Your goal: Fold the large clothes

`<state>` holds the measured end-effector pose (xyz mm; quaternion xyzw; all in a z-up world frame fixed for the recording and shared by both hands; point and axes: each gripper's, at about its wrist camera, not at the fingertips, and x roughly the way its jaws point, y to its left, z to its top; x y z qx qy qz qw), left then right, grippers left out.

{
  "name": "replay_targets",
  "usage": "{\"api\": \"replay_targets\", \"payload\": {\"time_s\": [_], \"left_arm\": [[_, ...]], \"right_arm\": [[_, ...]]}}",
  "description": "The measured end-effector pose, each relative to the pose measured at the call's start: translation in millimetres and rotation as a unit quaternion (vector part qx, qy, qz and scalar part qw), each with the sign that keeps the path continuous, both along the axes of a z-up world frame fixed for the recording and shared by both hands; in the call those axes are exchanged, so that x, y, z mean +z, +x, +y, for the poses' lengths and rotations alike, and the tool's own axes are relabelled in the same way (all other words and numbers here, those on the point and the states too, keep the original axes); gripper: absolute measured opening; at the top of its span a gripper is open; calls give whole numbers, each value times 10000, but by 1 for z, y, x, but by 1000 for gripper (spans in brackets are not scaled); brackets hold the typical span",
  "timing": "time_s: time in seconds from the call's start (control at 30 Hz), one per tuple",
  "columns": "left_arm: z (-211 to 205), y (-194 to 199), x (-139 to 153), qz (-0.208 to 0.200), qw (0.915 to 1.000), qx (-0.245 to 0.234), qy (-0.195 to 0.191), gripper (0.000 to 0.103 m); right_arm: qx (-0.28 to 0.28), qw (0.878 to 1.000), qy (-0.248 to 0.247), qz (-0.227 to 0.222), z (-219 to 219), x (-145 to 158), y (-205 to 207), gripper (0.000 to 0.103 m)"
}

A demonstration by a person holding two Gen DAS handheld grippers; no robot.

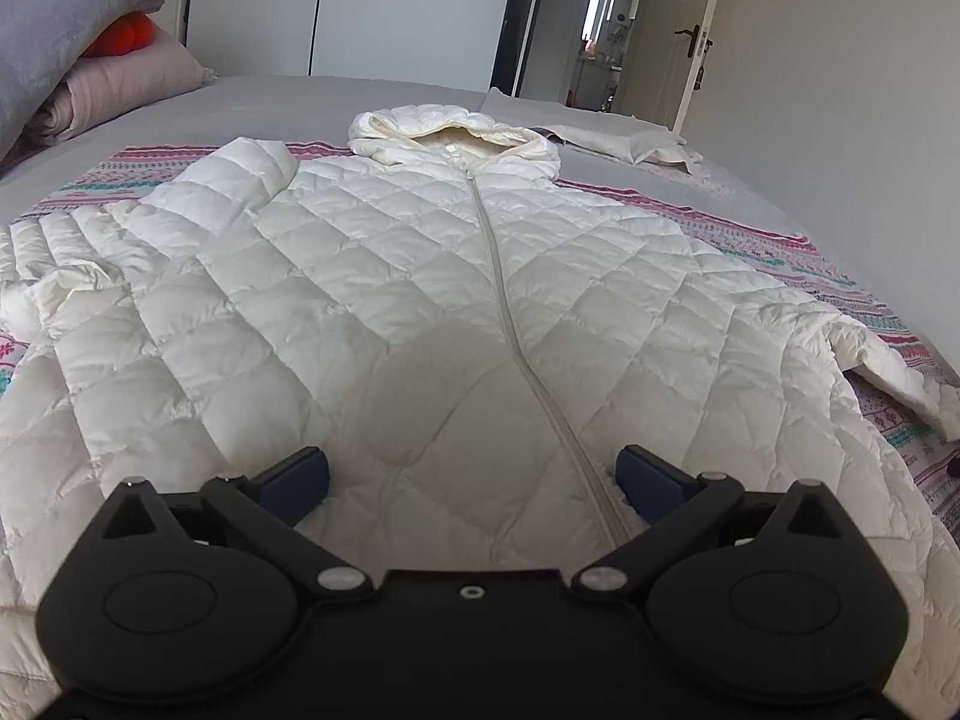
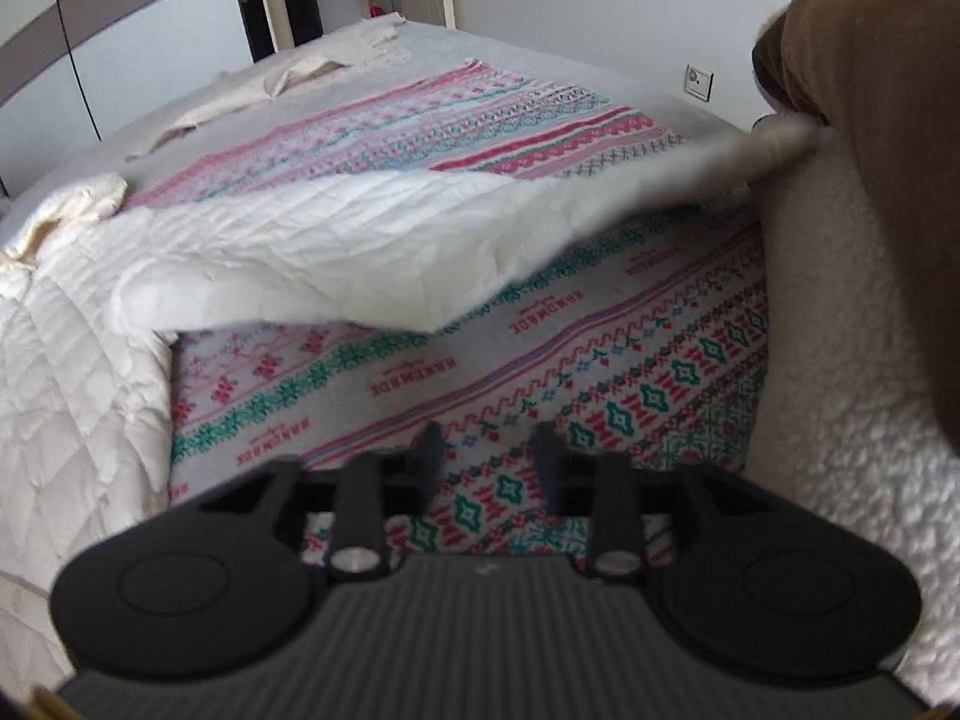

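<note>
My left claw (image 1: 471,480) hovers, jaws apart and empty, over the white quilted hooded coat (image 1: 384,276) lying zipped on the patterned knit blanket (image 2: 540,360), while my right claw (image 2: 489,456), likewise parted, holds nothing.

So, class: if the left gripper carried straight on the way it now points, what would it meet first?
The left gripper stands open, angled down over the white quilted jacket. Straight ahead it would most likely land on the jacket's front, near the zip; nothing else shows between, though depth is hard to judge.
</note>
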<state>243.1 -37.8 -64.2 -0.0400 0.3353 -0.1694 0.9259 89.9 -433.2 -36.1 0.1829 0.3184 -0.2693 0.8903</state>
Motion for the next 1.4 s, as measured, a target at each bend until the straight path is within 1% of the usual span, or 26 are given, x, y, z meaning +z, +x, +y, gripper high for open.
{"api": "replay_targets", "payload": {"time_s": [0.03,0.07,0.13,0.2,0.3,0.33,0.37,0.4,0.43,0.53,0.57,0.63,0.7,0.73,0.77,0.8,0.83,0.87,0.9,0.93,1.0,1.03,1.07,1.2,1.27,1.4], "left_arm": [[0,0,0,8,10000,0,5,103],[-1,1,-1,13,10000,-1,12,103],[-1,1,-1,11,10000,1,17,103],[-1,1,-1,14,10000,1,17,103],[-2,0,-1,12,10000,3,34,103],[-2,0,-1,11,10000,4,42,103],[-2,0,-2,9,10000,1,48,103],[-2,0,-2,8,10000,-6,52,103],[-2,0,-3,16,10000,-17,56,103],[-4,2,-4,45,9999,-24,95,103],[-5,2,-4,39,9999,-28,113,103],[-6,2,-5,27,9999,-35,145,103],[-6,2,-6,22,9999,-61,157,103],[-6,2,-6,22,9998,-82,164,103],[-6,2,-7,17,9998,-110,180,103],[-7,1,-8,3,9997,-136,213,103],[-7,1,-8,-16,9996,-150,255,103],[-7,1,-8,-31,9995,-153,292,103],[-7,1,-8,-36,9994,-153,316,103],[-5,1,-8,-28,9993,-162,326,103],[-2,2,-8,-4,9993,-174,331,103],[-2,2,-8,2,9993,-177,333,103],[-1,1,-8,5,9993,-183,337,103],[0,1,-6,33,9992,-203,340,103],[0,3,-2,115,9993,-223,290,103],[13,5,10,268,9992,-269,91,103]], "right_arm": [[11,9997,96,-239,-3,4,-1,70],[-7,9990,195,-403,-7,6,0,80],[-86,9973,338,-639,-14,5,4,86],[-448,9977,160,-486,-19,1,18,86],[-1277,9909,-153,-394,-30,-7,42,81],[-1576,9864,-384,-283,-35,-8,51,63],[-1667,9840,-619,-102,-38,-7,65,29],[-1744,9812,-819,42,-41,-5,77,17],[-1833,9768,-1109,41,-41,0,87,11],[-1439,9613,-2332,-280,-17,31,108,7],[-1276,9506,-2798,-432,-9,41,111,7],[-1089,9203,-3703,-634,0,54,116,7],[-1040,8966,-4262,-600,-7,52,122,7],[-1107,8922,-4353,-470,-13,46,126,7],[-1182,8963,-4268,-222,-23,39,130,7],[-1222,9075,-4013,226,-36,27,137,8],[-1220,9218,-3583,841,-49,14,146,12],[-1215,9338,-3060,1402,-61,0,153,22],[-1281,9399,-2632,1756,-69,-12,156,28],[-1358,9441,-2417,1784,-71,-19,152,40],[-1291,9525,-2333,1473,-66,-21,141,61],[-1215,9540,-2352,1404,-64,-20,137,78],[-1199,9531,-2415,1377,-61,-17,136,83],[-1076,9575,-2464,1039,-53,11,126,85],[-1102,9616,-2378,820,-48,31,112,94],[-1005,9674,-2287,409,-34,60,98,98]]}}
